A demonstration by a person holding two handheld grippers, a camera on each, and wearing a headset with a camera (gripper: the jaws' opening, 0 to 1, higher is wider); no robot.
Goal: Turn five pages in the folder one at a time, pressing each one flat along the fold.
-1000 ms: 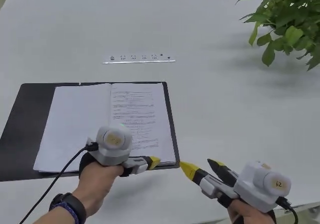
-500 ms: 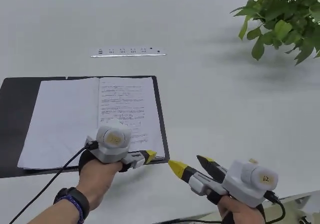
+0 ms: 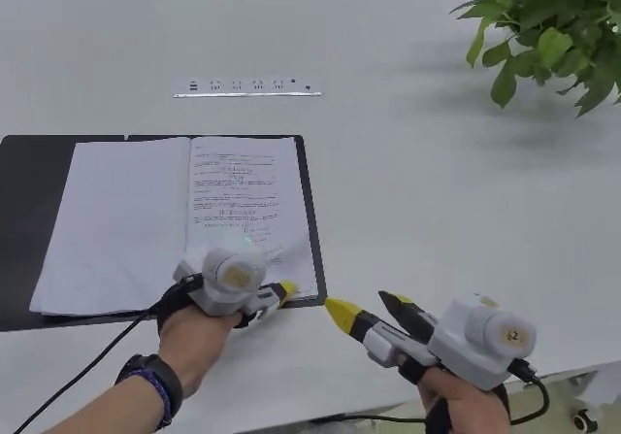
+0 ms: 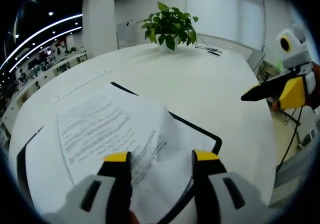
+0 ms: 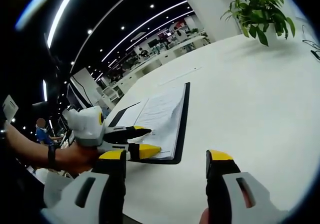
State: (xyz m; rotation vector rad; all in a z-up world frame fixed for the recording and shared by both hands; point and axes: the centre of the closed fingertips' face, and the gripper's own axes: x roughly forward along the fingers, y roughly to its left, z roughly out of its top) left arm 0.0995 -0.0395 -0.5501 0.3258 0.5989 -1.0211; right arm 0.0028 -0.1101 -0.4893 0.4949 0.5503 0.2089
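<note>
As the black folder lies open on the white table, the left gripper sits low at its near right corner. Its two yellow-tipped jaws are spread apart, and the loose corner of the printed right-hand page curls up into the gap between them. In the left gripper view the sheet bulges upward just ahead of the tips of that gripper, with the folder's dark edge running past the right jaw. I cannot tell whether either jaw touches the paper.

The right gripper hangs over bare table, just beyond the left gripper's tips and off the folder's edge. Its jaws are also spread wide, with nothing between them. From its own view, the right gripper looks at the left gripper, which lies ahead of its left jaw against the folder's corner.

Farther out beyond both pairs of jaws, a potted plant stands on the table, and a white power strip lies past the folder's far edge.
</note>
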